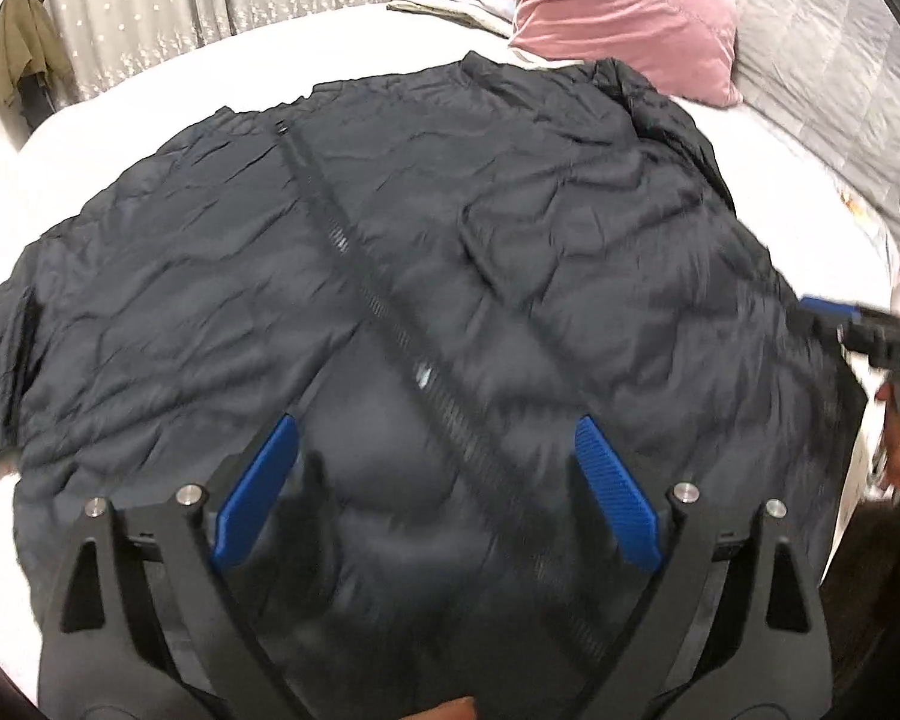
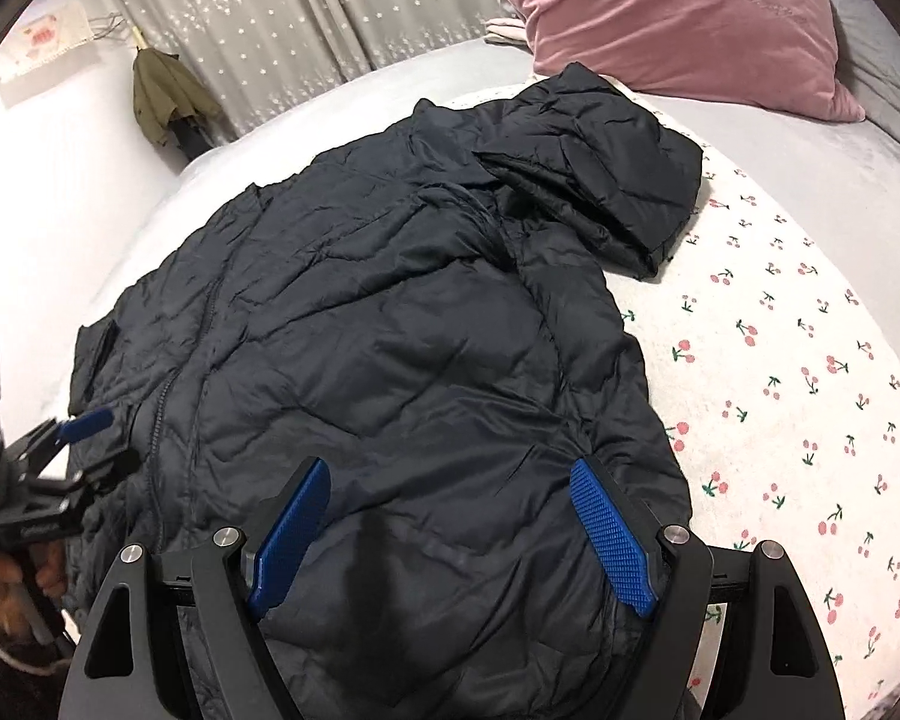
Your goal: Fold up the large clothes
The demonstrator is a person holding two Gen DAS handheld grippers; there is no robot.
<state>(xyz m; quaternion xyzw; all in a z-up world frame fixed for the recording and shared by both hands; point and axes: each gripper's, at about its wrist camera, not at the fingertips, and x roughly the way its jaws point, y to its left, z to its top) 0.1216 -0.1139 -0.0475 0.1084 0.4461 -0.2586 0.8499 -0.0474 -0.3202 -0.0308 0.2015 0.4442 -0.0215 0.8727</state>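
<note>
Left wrist view: both the left gripper point(image 1: 435, 492) and right gripper point(image 2: 450, 534) are hovering open and empty above a dark puffer jacket point(image 1: 390, 240) lying spread near the bed's point(image 2: 780, 330) front edge, likely needing a hem or sleeve grasp next.

The left wrist view is taken from above the near edge of the bed point(image 1: 150, 90), angled steeply down and forward between the 2 blue pads of the left gripper point(image 1: 432, 492). The dark jacket point(image 1: 390, 240) is seen close and fills most of the picture, and motion blur is present. The right wrist view is set likewise behind the right gripper point(image 2: 450, 531), further toward the cherry-print sheet point(image 2: 780, 360) side. Both views are aimed toward the far edge, where the pink pillow point(image 2: 678, 18) and the starred curtain point(image 2: 282, 18) are shared, along with the jacket. Each gripper is caught at the edge of the other view.
</note>
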